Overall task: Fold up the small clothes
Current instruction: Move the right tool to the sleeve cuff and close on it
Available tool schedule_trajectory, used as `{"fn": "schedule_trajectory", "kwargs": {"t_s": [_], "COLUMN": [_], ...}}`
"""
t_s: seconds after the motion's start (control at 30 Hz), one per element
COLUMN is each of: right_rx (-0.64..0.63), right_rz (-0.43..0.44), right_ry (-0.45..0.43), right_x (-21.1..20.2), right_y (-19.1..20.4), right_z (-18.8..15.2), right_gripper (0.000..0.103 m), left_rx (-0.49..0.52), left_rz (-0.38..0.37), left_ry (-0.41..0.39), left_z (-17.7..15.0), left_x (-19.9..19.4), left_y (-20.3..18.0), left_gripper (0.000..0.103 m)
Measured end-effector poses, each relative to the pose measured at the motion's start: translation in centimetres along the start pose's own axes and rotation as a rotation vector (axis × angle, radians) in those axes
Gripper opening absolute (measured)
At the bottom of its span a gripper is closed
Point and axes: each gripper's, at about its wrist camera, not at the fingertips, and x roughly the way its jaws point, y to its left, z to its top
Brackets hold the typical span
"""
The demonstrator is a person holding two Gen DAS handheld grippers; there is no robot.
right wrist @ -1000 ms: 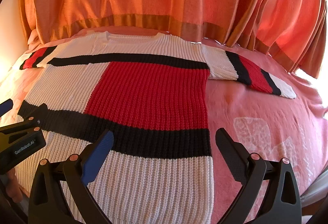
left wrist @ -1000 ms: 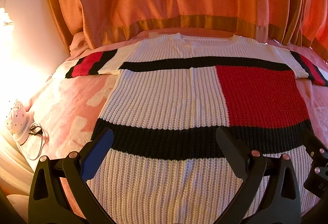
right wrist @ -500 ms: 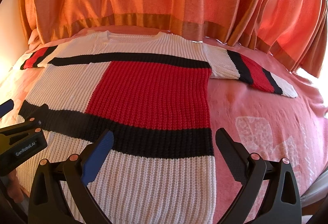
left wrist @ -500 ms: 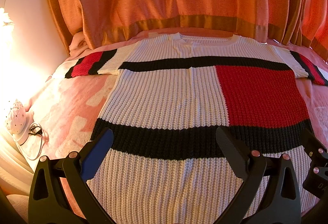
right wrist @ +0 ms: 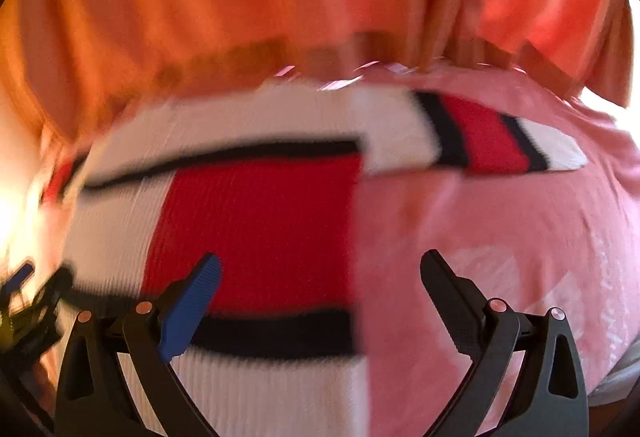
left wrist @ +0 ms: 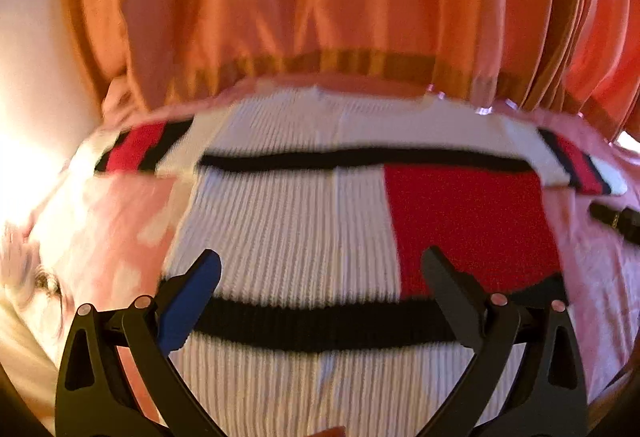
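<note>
A knit sweater in white, red and black lies flat, front up, on a pink bedspread, sleeves spread to both sides. My left gripper is open and empty above the sweater's lower body. My right gripper is open and empty above the sweater's right edge, with its right sleeve ahead. The right gripper's tip shows at the right of the left wrist view; the left gripper shows at the left edge of the right wrist view. Both views are motion-blurred.
Orange curtains hang behind the bed's far edge. A white wall and bright light are at the left. The bedspread stretches right of the sweater to the bed's edge.
Both grippers have moved forward over the sweater and both views now blur. The right gripper has swung right, toward the right sleeve. Both stay open.
</note>
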Motion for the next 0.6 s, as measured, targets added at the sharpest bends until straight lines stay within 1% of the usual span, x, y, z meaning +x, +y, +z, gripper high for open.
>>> {"fn": "schedule_trajectory", "kwargs": {"t_s": [0.07,0.1,0.17,0.2,0.23,0.27,0.3,0.33,0.37,0.4,0.47,0.53,0.6], "right_rx": [0.059,0.098,0.167,0.203,0.217,0.217,0.191,0.154,0.099,0.067,-0.001,-0.043,-0.038], "right_rz": [-0.072,-0.127,-0.208,-0.208,-0.19,-0.174,-0.156,-0.129,-0.096,-0.074,-0.029,0.015,0.023], "right_ry": [-0.021,-0.033,-0.041,-0.057,-0.075,-0.081,-0.067,-0.045,-0.018,-0.007,0.01,0.034,0.045], "right_x": [0.9,1.5,2.1,1.9,1.5,1.3,1.3,1.5,1.6,1.6,1.5,1.6,1.8], "right_y": [-3.3,-5.4,-8.4,-9.5,-9.9,-9.7,-8.8,-7.7,-5.8,-4.6,-1.7,0.5,1.3], "right_z": [2.9,4.4,5.7,5.7,5.3,4.8,4.1,3.7,2.7,2.1,0.9,0.1,0.1], "right_gripper": [0.098,0.098,0.098,0.098,0.098,0.098,0.098,0.098,0.098,0.098,0.098,0.098,0.098], "left_rx": [0.01,0.019,0.049,0.07,0.085,0.095,0.094,0.09,0.084,0.077,0.06,0.053,0.049], "left_rz": [0.005,0.023,0.059,0.08,0.093,0.107,0.11,0.11,0.103,0.083,0.053,0.056,0.06], "left_ry": [-0.027,-0.049,-0.084,-0.106,-0.124,-0.134,-0.127,-0.107,-0.077,-0.035,0.004,0.012,0.011], "left_z": [1.9,3.0,4.4,4.8,4.9,4.6,4.3,4.0,3.7,3.3,2.5,2.0,1.7], "left_x": [0.5,1.0,1.8,2.2,2.4,2.8,3.1,3.5,4.0,4.6,4.8,4.7,4.4], "left_y": [-0.1,-0.2,-0.6,-0.9,-1.1,-1.4,-1.4,-1.4,-1.4,-1.4,-1.2,-0.9,-0.9], "left_gripper": [0.098,0.098,0.098,0.098,0.098,0.098,0.098,0.098,0.098,0.098,0.098,0.098,0.098]}}
